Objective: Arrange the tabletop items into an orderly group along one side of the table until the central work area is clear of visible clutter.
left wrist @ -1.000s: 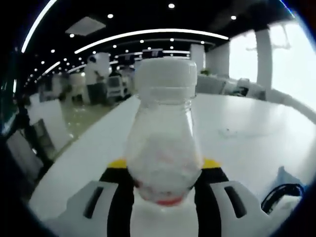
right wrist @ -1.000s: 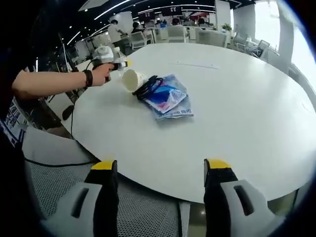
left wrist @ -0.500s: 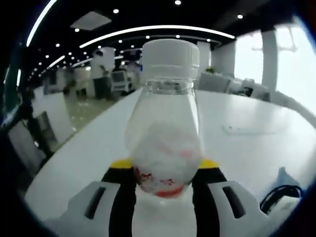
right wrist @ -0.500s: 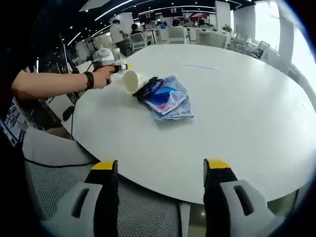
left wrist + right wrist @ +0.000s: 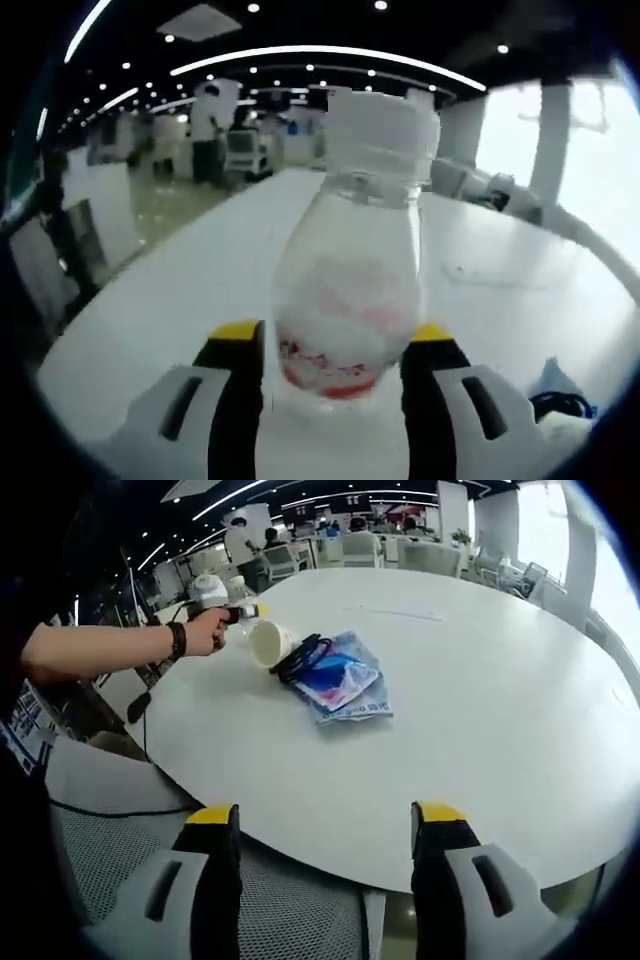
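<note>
Two yellow-tipped jaws of the left gripper point(image 5: 335, 345) are closed against the lower body of a clear plastic bottle with a white screw cap point(image 5: 350, 270), held low on its body and tilted slightly near the far-left edge of the round white table point(image 5: 480, 710), presumably so it can be set down at that side beside the white paper cup point(image 5: 266, 643), the black coiled cable point(image 5: 303, 655) and the blue printed pouch point(image 5: 345, 685). The right gripper point(image 5: 325, 825) is wide open and empty, held off the near table edge, likely waiting. The bottle's red label marking is too blurred to read, as is the pouch print.
</note>
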Demonstrator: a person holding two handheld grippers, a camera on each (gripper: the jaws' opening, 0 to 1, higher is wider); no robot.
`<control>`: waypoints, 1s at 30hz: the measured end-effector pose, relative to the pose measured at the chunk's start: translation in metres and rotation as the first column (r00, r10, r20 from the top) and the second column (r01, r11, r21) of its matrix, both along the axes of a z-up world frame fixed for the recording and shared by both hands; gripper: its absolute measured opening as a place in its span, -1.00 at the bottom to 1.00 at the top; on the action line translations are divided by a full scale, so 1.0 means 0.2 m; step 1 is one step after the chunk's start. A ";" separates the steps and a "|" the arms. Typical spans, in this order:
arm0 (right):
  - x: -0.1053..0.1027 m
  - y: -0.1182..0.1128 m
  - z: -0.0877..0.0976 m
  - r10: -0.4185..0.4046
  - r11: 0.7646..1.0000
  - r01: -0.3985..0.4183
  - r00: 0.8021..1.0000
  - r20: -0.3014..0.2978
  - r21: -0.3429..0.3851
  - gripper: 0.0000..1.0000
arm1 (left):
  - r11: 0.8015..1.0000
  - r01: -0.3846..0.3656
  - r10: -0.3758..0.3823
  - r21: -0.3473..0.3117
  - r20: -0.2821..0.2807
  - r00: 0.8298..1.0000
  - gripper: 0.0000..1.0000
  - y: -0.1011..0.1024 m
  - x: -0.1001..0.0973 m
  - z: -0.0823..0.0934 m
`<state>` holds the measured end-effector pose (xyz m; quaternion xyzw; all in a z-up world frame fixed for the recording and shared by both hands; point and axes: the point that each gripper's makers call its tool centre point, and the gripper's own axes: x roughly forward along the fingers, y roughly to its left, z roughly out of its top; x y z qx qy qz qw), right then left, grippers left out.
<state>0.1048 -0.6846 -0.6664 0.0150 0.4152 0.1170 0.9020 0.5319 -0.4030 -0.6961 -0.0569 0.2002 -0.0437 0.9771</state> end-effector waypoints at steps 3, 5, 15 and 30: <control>0.00 -0.01 0.00 -0.007 1.000 0.007 1.000 0.005 0.005 0.37 | 0.999 0.047 -0.047 0.026 0.019 0.999 0.28 -0.01 -0.01 0.03; 0.00 0.00 0.00 -0.005 1.000 0.005 1.000 0.007 0.006 0.37 | 0.994 0.099 -0.100 0.054 0.025 0.995 0.26 -0.03 -0.01 0.03; 0.01 0.00 0.02 -0.011 1.000 0.010 1.000 0.019 0.009 0.36 | 0.979 0.173 -0.179 0.107 0.051 0.982 -0.19 -0.05 0.00 0.06; 0.01 0.00 0.03 -0.010 1.000 0.010 1.000 0.025 0.008 0.36 | 0.982 0.072 -0.079 0.177 0.037 0.996 -0.20 -0.03 -0.03 0.07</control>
